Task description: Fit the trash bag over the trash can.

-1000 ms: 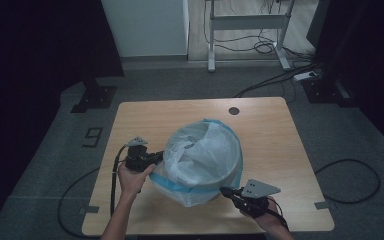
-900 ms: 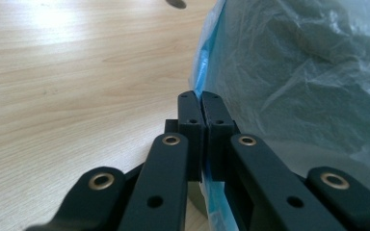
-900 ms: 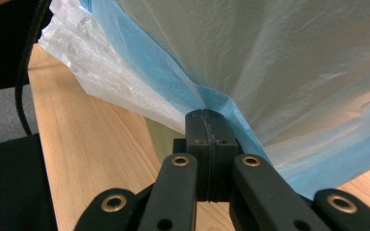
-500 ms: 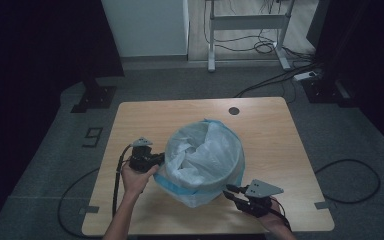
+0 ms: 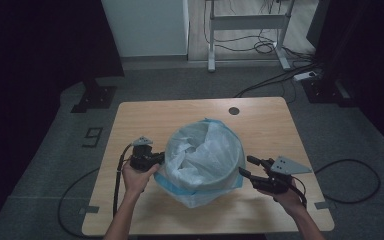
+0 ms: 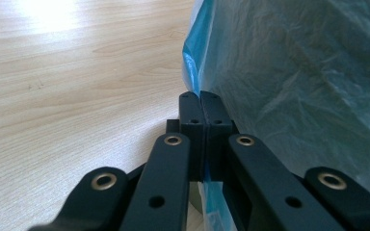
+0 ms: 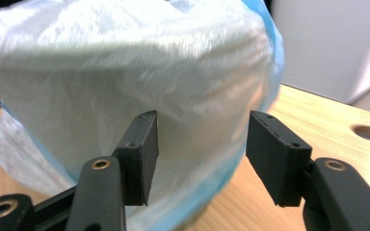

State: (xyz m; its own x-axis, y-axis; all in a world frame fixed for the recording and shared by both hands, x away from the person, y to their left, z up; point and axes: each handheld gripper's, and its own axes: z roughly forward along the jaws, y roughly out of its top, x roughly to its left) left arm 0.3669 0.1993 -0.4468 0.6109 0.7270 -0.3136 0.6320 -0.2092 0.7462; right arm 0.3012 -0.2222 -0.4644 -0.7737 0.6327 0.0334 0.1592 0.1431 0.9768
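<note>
Overhead view; two close claw-mounted cameras

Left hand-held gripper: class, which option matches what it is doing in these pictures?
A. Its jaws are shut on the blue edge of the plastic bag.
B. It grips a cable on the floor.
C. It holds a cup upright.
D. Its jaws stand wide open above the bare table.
A: in the left gripper view the left hand-held gripper has its jaws pressed together on the blue edge of the plastic bag.

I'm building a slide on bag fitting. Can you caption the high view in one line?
Left gripper pinches the bin liner over a bin on the table; right gripper open beside it.
</note>
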